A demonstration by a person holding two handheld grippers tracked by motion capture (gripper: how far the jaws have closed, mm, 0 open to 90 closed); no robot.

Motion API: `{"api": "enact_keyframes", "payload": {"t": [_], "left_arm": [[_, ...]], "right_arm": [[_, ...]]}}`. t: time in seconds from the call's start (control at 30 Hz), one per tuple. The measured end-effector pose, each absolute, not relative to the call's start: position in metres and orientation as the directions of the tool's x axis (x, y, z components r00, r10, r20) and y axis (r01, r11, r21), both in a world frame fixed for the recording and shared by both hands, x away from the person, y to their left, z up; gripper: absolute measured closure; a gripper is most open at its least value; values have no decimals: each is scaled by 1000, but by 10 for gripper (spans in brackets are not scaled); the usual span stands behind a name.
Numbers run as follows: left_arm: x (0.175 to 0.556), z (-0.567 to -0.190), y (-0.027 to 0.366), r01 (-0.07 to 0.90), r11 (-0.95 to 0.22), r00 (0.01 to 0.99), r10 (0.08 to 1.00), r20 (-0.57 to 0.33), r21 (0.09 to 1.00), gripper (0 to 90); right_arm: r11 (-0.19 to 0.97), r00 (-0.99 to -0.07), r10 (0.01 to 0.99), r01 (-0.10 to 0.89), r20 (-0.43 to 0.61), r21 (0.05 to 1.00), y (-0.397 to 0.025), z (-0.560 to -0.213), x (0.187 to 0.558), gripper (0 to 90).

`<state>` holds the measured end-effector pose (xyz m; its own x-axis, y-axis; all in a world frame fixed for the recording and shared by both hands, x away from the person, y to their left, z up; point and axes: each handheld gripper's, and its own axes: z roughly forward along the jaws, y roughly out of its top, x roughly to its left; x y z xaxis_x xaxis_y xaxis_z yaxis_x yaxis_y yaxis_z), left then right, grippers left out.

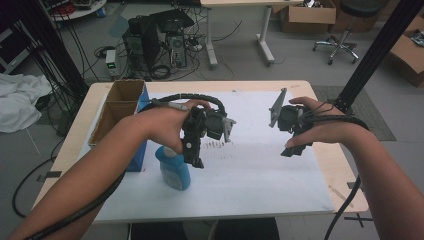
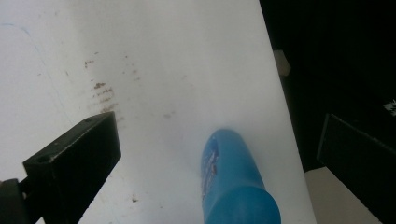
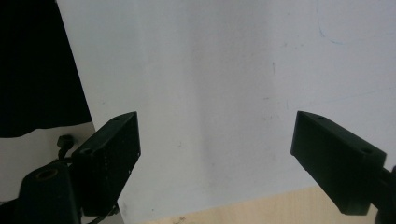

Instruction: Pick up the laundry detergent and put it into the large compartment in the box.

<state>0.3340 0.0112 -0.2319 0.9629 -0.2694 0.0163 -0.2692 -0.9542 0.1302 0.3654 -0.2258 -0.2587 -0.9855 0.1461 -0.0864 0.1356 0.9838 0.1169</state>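
Blue bottle (image 2: 236, 182) lies flat between spread left claw (image 2: 219, 149) jaws, long axis along them; right claw (image 3: 238, 154) spread, empty, well apart.

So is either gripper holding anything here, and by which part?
Nothing is held. The left gripper is open, its jaws either side of the blue bottle without touching it. The right gripper is open over the white sheet.

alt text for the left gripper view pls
A blue bottle lies on a white sheet between the left gripper's two black jaws, which stand wide open and clear of it. Faint brown smudges mark the sheet beyond the left-hand jaw; the sheet's edge meets darkness at the right.
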Motion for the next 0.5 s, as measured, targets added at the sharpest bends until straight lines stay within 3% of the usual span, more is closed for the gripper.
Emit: {"api": "enact_keyframes", "payload": {"t": [0.5], "left_arm": [[332,-228,12,-308,-942,951,-307,29,132,0]], "right_arm": [[979,-985,157,145,-70,146,-230,-261,368,159]]}}
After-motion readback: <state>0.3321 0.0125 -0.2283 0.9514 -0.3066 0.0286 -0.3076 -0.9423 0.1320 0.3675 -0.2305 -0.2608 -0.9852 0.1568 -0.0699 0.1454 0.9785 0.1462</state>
